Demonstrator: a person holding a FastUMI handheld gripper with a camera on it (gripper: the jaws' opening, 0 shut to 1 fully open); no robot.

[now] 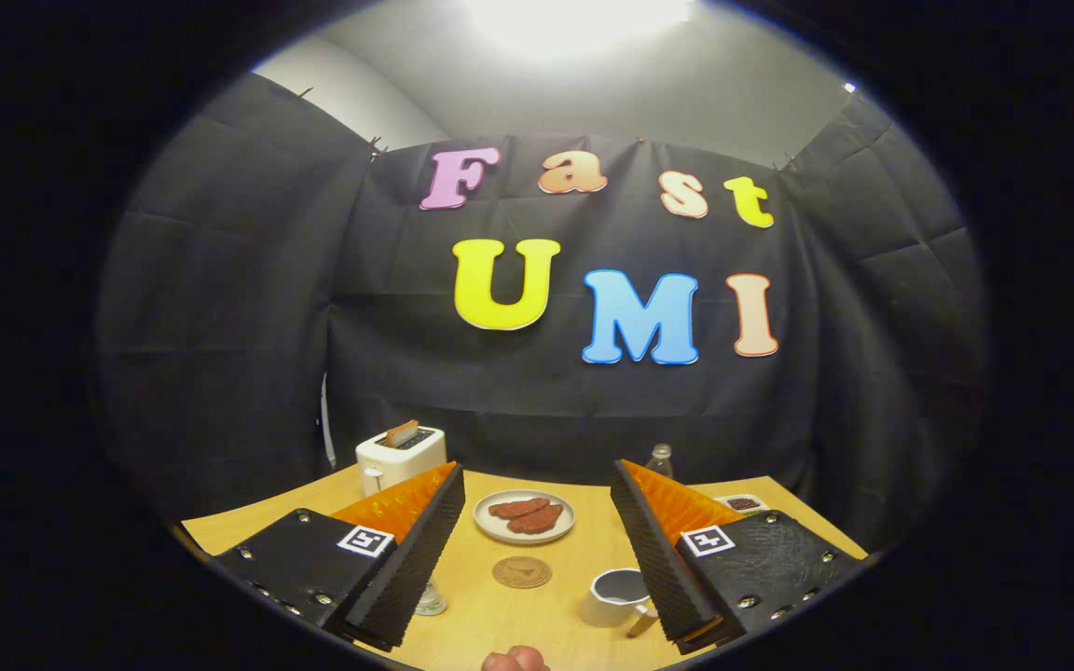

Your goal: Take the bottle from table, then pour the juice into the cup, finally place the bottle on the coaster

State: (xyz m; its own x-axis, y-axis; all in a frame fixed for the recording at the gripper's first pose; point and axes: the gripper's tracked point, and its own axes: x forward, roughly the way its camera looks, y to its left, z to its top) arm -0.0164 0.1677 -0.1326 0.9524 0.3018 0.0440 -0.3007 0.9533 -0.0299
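Currently, the gripper (537,522) stands wide open, holding nothing. Between its fingers lie a round brown coaster (521,572) and a white cup (615,596); a clear bottle (659,461) stands beyond.

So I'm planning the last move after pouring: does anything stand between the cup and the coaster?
Nothing visible does. Only bare table lies between the cup and the coaster, and the coaster's top is bare. The plate of meat sits beyond the coaster, out of that path. The jaws stand open and empty.
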